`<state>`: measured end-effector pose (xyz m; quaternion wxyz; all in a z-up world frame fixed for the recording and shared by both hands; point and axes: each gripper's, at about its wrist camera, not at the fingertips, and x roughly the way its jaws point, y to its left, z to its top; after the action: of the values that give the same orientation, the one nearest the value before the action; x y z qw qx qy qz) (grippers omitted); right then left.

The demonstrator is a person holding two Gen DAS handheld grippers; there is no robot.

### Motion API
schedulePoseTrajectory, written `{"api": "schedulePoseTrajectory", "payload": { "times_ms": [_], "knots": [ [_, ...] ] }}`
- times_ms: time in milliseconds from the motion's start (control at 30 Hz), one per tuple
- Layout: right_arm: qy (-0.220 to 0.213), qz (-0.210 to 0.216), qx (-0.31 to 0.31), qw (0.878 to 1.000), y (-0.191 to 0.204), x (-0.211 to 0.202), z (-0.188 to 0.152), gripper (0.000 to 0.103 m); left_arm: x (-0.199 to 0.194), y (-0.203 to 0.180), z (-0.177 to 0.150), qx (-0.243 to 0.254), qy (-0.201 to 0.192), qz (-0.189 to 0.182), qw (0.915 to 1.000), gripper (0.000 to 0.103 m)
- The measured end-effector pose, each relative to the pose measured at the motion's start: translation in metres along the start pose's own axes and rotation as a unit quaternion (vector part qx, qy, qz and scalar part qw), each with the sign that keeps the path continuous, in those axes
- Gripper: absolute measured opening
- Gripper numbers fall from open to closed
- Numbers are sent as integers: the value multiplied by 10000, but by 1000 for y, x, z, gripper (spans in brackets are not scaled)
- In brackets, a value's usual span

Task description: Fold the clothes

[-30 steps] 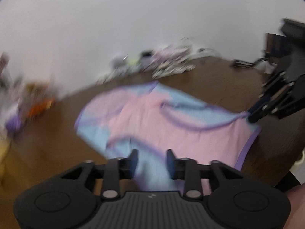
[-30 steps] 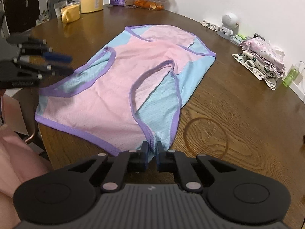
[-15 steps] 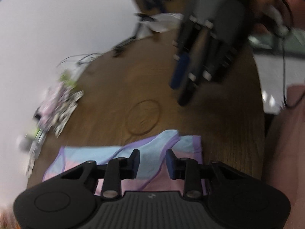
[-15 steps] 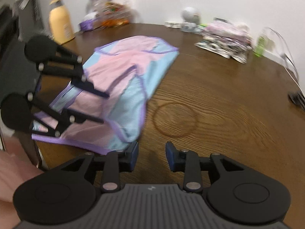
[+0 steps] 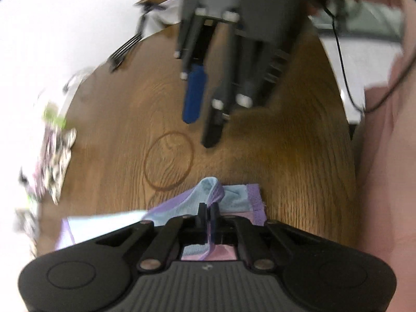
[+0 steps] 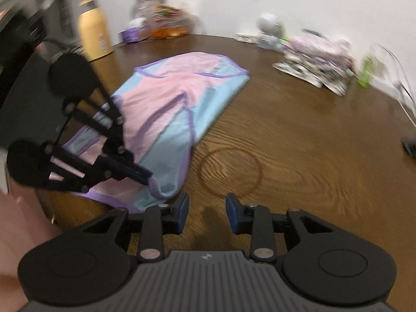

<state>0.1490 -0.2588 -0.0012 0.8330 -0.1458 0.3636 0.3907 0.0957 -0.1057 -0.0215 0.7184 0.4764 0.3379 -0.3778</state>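
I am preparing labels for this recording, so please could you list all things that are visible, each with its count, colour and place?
garment: one, pink and light blue with purple trim, flat on the table, near corner pinched up.
table: one, brown wood, with a dark ring stain.
bottle: one, yellow, far left edge.
folded clothes: one pile, pink and patterned, far right.
small bottle: one, green, beside that pile.
round white gadget: one, by the wall.
snack clutter: blurred, far edge.
left gripper: black, shut on the garment's corner.
right gripper: black with blue pads, open, empty, above bare wood.
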Motion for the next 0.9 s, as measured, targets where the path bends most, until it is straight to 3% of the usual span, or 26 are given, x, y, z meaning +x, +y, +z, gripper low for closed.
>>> {"api": "schedulePoseTrajectory", "payload": {
  "times_ms": [133, 267, 367, 700, 900],
  "knots": [
    [18, 38, -723, 9974, 9, 8, 8, 31, 0, 27, -11, -1000, 84, -146, 9948, 0],
    [-174, -95, -1338, 9908, 21, 14, 13, 20, 0, 53, -26, -2088, 99, -361, 9772, 0],
    [-119, 135, -1740, 9846, 32, 22, 14, 20, -3, 70, -36, -2576, 51, -434, 9653, 0],
    [-167, 142, -2966, 9547, 61, 41, 15, 20, -7, 80, -46, -3080, 24, -559, 9497, 0],
    [-243, -82, -3846, 9227, 76, 49, 14, 18, -7, 84, -51, -3331, -55, -625, 9408, 0]
  ]
}}
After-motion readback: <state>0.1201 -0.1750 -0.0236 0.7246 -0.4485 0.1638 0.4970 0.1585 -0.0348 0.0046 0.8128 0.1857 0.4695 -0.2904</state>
